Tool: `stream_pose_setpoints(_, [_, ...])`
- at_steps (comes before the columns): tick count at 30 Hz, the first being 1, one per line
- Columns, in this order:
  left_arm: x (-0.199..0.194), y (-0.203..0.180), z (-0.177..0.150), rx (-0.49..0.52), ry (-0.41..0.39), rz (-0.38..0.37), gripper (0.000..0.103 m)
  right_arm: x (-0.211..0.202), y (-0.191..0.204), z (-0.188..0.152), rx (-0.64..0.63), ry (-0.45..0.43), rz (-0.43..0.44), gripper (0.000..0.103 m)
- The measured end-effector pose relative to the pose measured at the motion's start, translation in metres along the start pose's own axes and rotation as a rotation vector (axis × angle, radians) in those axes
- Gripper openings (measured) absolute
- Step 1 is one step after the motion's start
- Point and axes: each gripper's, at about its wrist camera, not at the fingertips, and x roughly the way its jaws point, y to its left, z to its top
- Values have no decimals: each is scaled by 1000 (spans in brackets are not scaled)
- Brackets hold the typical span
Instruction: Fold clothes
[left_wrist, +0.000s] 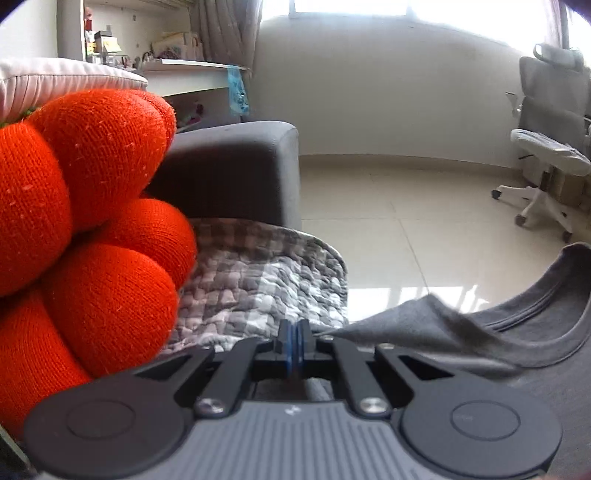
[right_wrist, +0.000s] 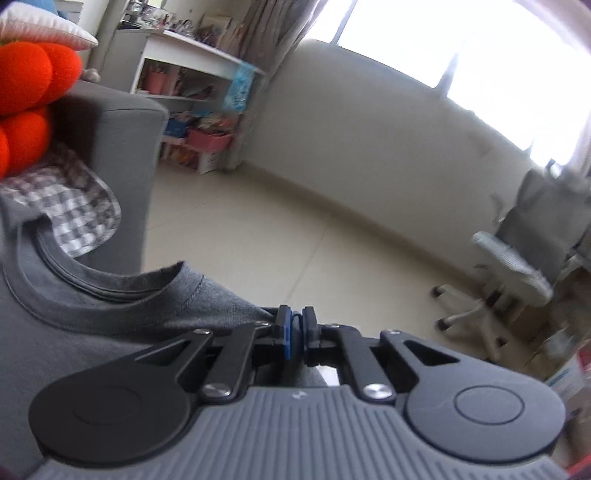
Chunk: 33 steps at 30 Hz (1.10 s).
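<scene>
Both grippers were pinched tight on the grey t-shirt (right_wrist: 110, 325): left gripper (left_wrist: 294, 341) clamped cloth at 1 shoulder edge, right gripper (right_wrist: 294, 334) at the other side of the neckline (right_wrist: 88, 284). Shirt was on the sofa, over the checked blanket (left_wrist: 266, 280), w/ the orange knit cushion (left_wrist: 85, 229) just beside. To do this step well: keep both grips level & taut so shoulders stay even, w/o snagging the cushion

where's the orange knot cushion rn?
The orange knot cushion fills the left side of the left wrist view, on the checkered blanket against the grey sofa arm; in the right wrist view it sits top-left.
</scene>
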Motion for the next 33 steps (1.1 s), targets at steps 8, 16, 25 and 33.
stream_pose_setpoints(8, [25, -16, -26, 53, 41, 69, 13, 50, 28, -38, -31, 216, 45, 18])
stream_pose_setpoints(16, [-49, 38, -9, -34, -82, 118, 42, 0, -57, -40, 272, 80, 21, 65])
stream_pose_setpoints(25, [-110, 74, -75, -135, -4, 104, 44, -27, -141, -113, 593, 206, 149, 59])
stream_pose_setpoints(33, [-118, 65, -119, -196, 95, 115, 44, -13, -99, -86, 488, 295, 117, 0])
